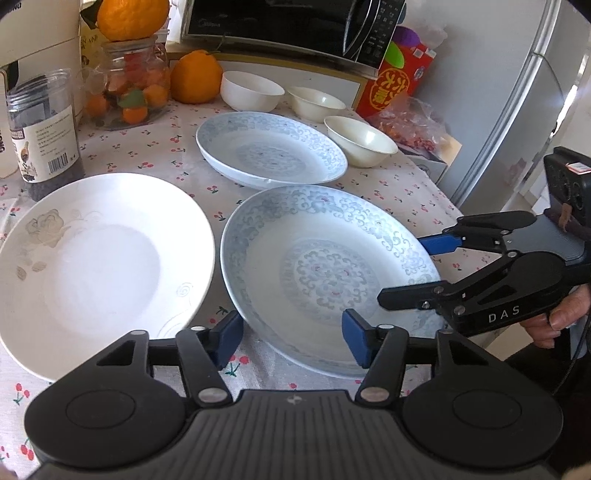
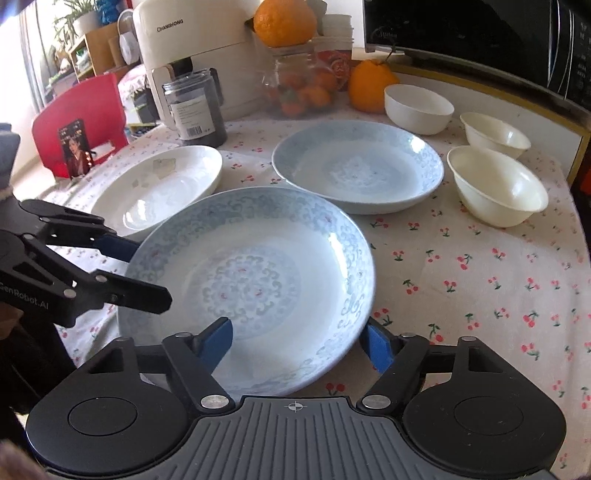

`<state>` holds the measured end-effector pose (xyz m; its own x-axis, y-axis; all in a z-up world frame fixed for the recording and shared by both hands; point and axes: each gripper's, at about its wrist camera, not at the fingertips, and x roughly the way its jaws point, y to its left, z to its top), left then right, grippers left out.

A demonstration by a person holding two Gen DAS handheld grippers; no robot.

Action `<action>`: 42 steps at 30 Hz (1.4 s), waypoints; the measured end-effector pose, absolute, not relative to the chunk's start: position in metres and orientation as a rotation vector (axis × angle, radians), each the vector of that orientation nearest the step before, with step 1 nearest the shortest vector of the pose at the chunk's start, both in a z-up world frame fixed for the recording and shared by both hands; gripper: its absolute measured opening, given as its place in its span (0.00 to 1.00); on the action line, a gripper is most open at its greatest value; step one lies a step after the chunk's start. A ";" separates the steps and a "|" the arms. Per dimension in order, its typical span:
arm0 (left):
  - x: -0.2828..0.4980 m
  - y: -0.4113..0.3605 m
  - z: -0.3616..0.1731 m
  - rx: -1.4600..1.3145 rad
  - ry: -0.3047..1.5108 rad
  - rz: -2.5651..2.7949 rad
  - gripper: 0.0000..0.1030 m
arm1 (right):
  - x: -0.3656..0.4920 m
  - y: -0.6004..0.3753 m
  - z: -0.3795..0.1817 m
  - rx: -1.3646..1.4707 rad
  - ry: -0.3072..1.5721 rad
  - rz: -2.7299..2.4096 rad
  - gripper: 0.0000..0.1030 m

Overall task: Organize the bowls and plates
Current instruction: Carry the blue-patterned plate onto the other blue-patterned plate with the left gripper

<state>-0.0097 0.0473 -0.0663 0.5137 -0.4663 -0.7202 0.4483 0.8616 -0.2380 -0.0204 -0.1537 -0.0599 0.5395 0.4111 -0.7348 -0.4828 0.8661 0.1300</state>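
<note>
A blue-patterned plate [image 1: 328, 273] [image 2: 251, 280] lies nearest on the cherry-print tablecloth. My left gripper [image 1: 291, 338] is open with the plate's near-left rim between its blue pads. My right gripper [image 2: 299, 343] is open astride the plate's near-right rim; it also shows in the left wrist view [image 1: 410, 269]. A second blue plate [image 1: 271, 149] [image 2: 358, 166] lies behind. A white plate [image 1: 99, 266] [image 2: 162, 184] lies to the left. Three white bowls [image 1: 251, 90] [image 1: 316, 103] [image 1: 360, 140] stand at the back right; in the right wrist view they are [image 2: 419, 107], [image 2: 495, 134], [image 2: 496, 184].
A dark jar [image 1: 44, 125], a glass jar of fruit [image 1: 129, 85] with an orange [image 1: 131, 18] on top, and another orange [image 1: 195, 75] stand at the back. A microwave [image 1: 291, 26] sits behind. A red packet [image 1: 395, 85] and a fridge [image 1: 517, 92] are at the right.
</note>
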 end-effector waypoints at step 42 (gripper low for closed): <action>-0.005 0.046 -0.037 -0.056 0.733 -0.518 0.48 | -0.010 -0.173 -0.012 -0.051 0.657 0.471 0.54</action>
<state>-0.0049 0.0456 -0.0365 0.6241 -0.4698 -0.6244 0.4315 0.8734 -0.2259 -0.0102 -0.1729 -0.0119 0.6905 0.4051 -0.5993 -0.4371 0.8938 0.1006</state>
